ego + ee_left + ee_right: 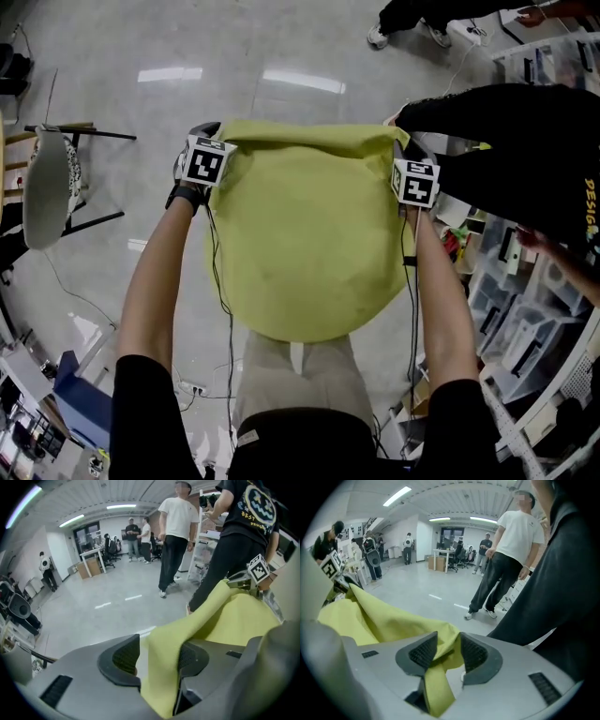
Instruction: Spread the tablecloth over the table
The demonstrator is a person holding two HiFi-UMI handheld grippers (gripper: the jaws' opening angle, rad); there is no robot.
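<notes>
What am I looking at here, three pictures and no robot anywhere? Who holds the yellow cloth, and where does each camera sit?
There is no robot arm: a person holds a two-jaw gripper in each hand. The head view looks steeply down from the person's head. It shows the left gripper at the left and the right gripper at the right. The yellow-green tablecloth hangs between them above the grey floor. No table shows in this view. The other two pictures come from cameras riding on the grippers, each looking along its own jaws. In the left gripper view the jaws stand apart and the cloth lies against one side only. In the right gripper view the jaws also stand apart, with the cloth bunched loosely between them.
</notes>
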